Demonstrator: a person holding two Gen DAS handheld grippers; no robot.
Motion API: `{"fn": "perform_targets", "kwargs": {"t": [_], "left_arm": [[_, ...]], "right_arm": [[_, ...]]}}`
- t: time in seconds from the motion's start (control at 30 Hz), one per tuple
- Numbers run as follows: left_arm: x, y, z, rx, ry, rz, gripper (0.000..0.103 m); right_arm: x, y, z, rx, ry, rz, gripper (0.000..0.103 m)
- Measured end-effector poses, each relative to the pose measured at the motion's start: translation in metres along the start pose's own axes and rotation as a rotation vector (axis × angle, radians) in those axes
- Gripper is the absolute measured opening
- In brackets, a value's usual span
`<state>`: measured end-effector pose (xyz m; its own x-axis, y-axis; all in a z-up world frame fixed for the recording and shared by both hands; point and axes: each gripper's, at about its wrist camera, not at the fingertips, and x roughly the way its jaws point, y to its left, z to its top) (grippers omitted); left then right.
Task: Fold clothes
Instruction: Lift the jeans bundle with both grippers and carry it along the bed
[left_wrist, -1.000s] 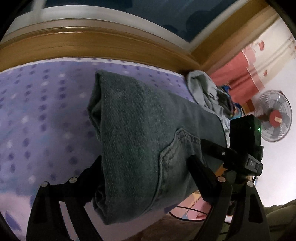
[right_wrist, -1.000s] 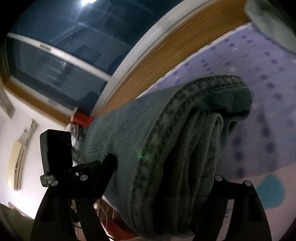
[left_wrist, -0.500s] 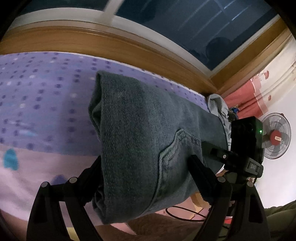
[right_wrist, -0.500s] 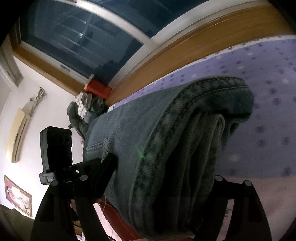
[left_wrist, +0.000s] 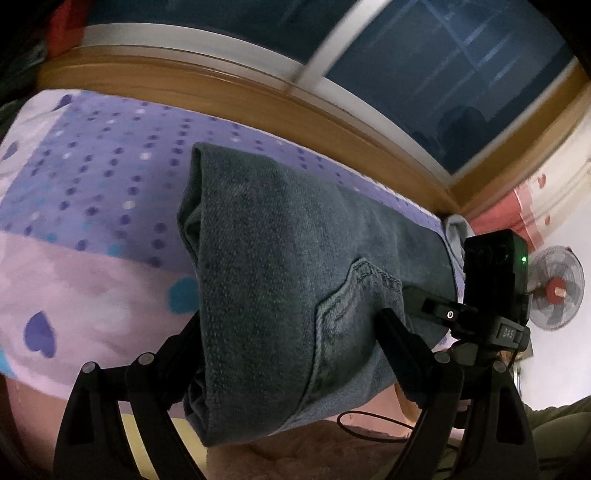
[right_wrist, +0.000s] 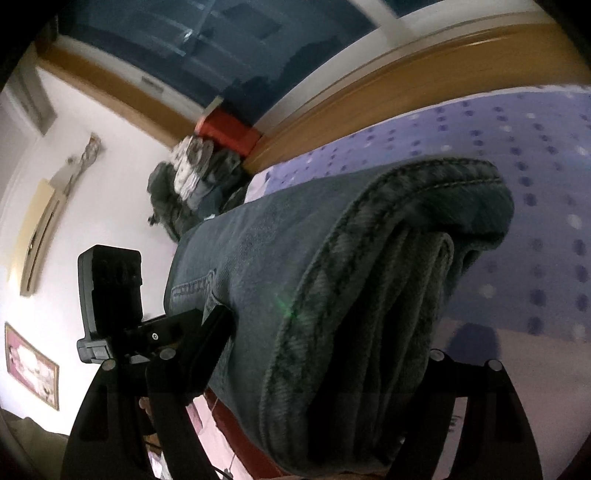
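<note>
Left wrist view: left gripper (left_wrist: 291, 336) clamps one end of the folded blue-grey denim jeans (left_wrist: 295, 280). The bundle fills the gap between both black fingers (left_wrist: 173, 350) and sticks out forward past the tips, folded edge to the gripper's left, stitched back pocket (left_wrist: 354, 291) on its right half. Jeans are lifted above the purple dotted bedsheet (left_wrist: 96, 177), which lies ahead-left and under the claw; pink patch with hearts nearer in. Ahead of the claw a wooden ledge (left_wrist: 236, 92), dark window pane (left_wrist: 461, 66) above it. Right of the fingers sits the right gripper (left_wrist: 439, 314), holding the jeans' other end, black box with green light on it. Far right, a white standing fan with red hub (left_wrist: 554, 288).

Right wrist view: to the left, a framed picture (right_wrist: 31, 365) on the white wall, and the left gripper (right_wrist: 218, 317) biting the far end of the jeans. Ahead-left, a pile of grey clothes (right_wrist: 195, 184) by a red box (right_wrist: 229, 133). Centre: right gripper (right_wrist: 328, 354) pinches the thick stacked layers of the jeans (right_wrist: 354, 280), seamed edge up, bundle spanning finger to finger. Right and beneath: bedsheet (right_wrist: 535, 155), wooden ledge (right_wrist: 424, 77) beyond.
</note>
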<state>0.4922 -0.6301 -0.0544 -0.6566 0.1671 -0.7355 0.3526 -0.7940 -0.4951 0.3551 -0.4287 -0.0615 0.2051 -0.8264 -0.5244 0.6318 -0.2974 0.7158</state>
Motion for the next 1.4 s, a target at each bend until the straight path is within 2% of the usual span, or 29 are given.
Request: {"fn": "perform_targets", "kwargs": {"t": [0.33, 0.53, 0.73, 0.9, 1.2, 1.4], "left_arm": [[-0.03, 0.045, 0.008, -0.089, -0.09, 0.089, 0.09], [-0.041, 0.08, 0.022, -0.13, -0.107, 0.103, 0.09], [-0.045, 0.124, 0.052, -0.089, -0.082, 0.071, 0.09], [-0.044, 0.173, 0.09, -0.035, -0.017, 0.015, 0.09], [-0.044, 0.234, 0.156, 0.039, -0.024, -0.04, 0.09], [-0.021, 0.253, 0.167, 0.075, -0.054, -0.021, 0.09]], "right_arm": [[0.064, 0.024, 0.029, -0.092, 0.104, 0.089, 0.08], [0.099, 0.042, 0.045, -0.129, 0.151, 0.104, 0.08], [0.138, 0.061, 0.058, -0.111, 0.123, 0.067, 0.08], [0.177, 0.079, 0.071, -0.054, 0.075, 0.0, 0.08], [0.234, 0.106, 0.115, -0.075, 0.001, -0.091, 0.08], [0.264, 0.088, 0.134, -0.048, 0.028, -0.103, 0.08]]}}
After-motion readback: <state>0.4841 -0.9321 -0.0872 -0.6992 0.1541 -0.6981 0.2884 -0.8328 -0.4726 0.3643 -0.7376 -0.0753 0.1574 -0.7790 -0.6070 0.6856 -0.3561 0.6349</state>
